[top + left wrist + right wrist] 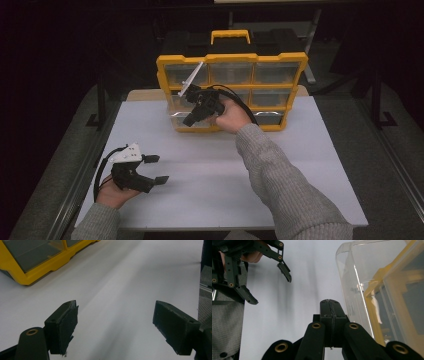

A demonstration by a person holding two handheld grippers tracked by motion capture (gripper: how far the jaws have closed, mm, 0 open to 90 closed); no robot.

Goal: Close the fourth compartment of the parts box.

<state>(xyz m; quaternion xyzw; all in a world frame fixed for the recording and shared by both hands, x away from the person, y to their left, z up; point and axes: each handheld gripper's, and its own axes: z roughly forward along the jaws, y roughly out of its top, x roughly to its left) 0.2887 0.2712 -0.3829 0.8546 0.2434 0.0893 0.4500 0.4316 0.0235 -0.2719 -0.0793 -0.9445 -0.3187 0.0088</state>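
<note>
A yellow and black organizer (232,57) with clear drawers stands upright at the back of the white table (280,165). Its yellow frame (37,272) also appears in the left gripper view. My right gripper (190,120) is shut beside the bottom-left clear drawer (357,277), which sticks out of the frame. The shut jaws of that gripper (329,302) hold nothing that I can see. My left gripper (159,169) rests low at the table's front left, wide open and empty. Its pads (62,325) stand far apart over bare table, and it (269,272) also appears open in the right gripper view.
A yellow carry handle (230,35) tops the organizer. A grey-sleeved arm (280,175) crosses the table's middle toward the organizer. Metal rails (80,170) run along the table's left side, and dark floor lies beyond the right edge.
</note>
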